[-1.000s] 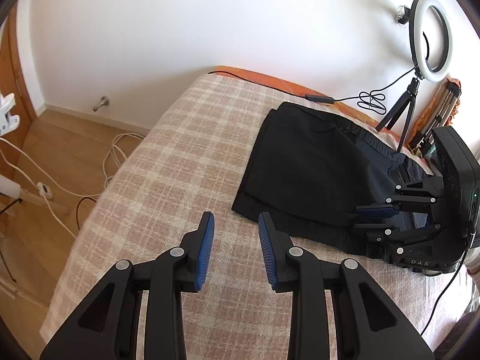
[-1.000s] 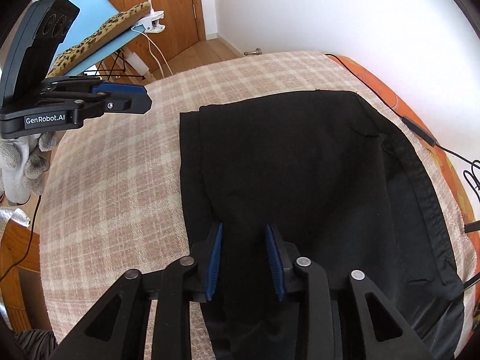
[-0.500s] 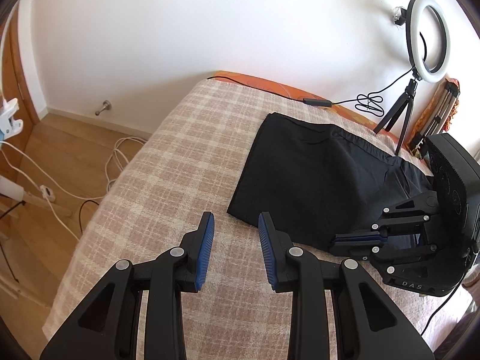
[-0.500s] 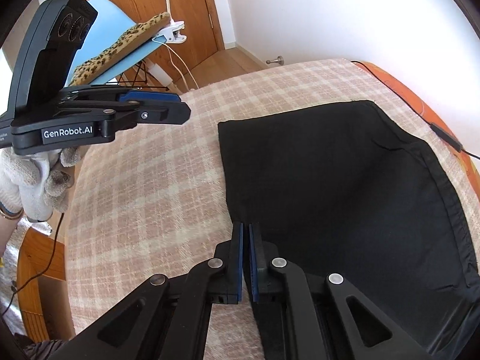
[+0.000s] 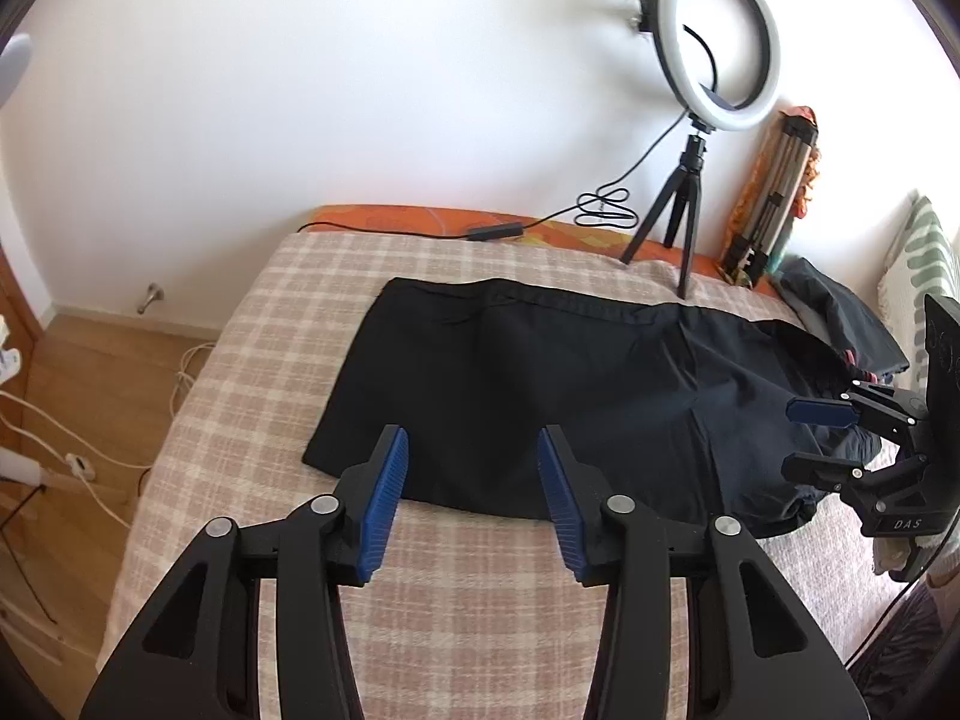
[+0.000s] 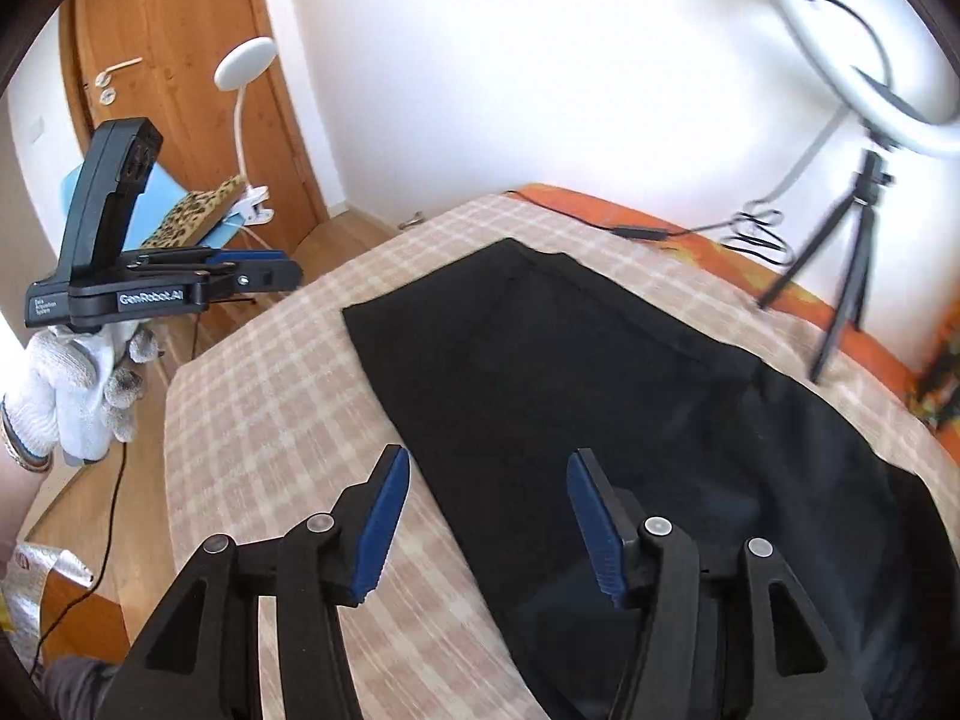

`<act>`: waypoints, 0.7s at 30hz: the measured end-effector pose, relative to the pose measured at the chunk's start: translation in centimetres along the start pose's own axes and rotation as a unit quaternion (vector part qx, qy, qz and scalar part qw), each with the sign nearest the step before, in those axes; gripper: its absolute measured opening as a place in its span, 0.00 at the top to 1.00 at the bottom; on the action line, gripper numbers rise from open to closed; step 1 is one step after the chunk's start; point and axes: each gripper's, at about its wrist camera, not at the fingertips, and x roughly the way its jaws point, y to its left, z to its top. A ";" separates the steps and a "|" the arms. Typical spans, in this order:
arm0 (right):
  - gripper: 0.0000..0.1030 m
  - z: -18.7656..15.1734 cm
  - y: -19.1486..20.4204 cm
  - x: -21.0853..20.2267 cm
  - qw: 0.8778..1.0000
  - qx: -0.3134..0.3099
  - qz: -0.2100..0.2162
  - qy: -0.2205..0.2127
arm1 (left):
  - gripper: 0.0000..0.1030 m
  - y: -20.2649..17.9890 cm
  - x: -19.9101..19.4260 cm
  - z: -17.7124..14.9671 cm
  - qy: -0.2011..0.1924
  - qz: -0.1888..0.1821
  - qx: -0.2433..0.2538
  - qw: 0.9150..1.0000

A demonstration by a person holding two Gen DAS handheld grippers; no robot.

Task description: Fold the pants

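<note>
One pair of black pants point(image 5: 528, 384), folded, flat on the bed point(image 5: 252, 420) over a beige plaid blanket point(image 6: 270, 420). Two handheld grippers: left gripper point(image 5: 471, 495), jaws spread and holding nothing, above the pants' near edge; right gripper point(image 6: 486, 525), jaws likewise released, over the pants' near corner. One ring light point(image 5: 717, 36) on one small tripod point(image 5: 675, 222) at the bed's far side. One white-gloved hand point(image 6: 78, 390) under the left gripper.
</note>
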 end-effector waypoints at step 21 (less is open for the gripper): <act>0.19 -20.4 -25.4 -15.8 0.921 0.342 -0.189 0.010 | 0.41 -31.5 7.2 -6.7 0.102 -0.118 0.327 0.932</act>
